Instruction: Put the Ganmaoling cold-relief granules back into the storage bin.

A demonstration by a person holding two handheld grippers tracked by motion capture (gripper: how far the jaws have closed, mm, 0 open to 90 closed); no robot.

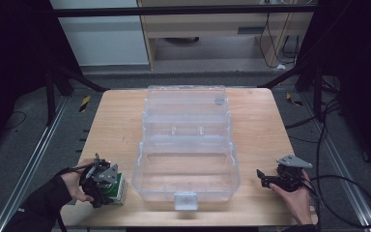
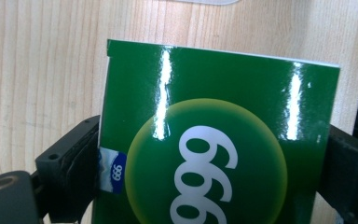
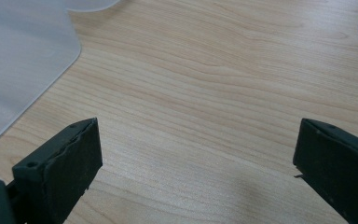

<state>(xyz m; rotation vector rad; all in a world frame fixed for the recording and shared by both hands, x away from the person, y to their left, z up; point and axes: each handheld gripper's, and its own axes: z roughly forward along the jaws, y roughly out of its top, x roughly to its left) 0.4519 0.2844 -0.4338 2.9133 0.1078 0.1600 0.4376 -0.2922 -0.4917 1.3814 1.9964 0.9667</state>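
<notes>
High view: your left gripper [image 1: 107,182] is clamped across the green box [image 1: 119,188], jaws on its two sides, at the table's [image 1: 118,125] near-left corner. The open clear case [image 1: 186,166] lies just to its right. Your right gripper [image 1: 265,180] gapes wide, holding nothing.

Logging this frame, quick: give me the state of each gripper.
Left gripper: shut on the green box, one jaw on each side.
Right gripper: open, nothing between its jaws, over bare table.
</notes>
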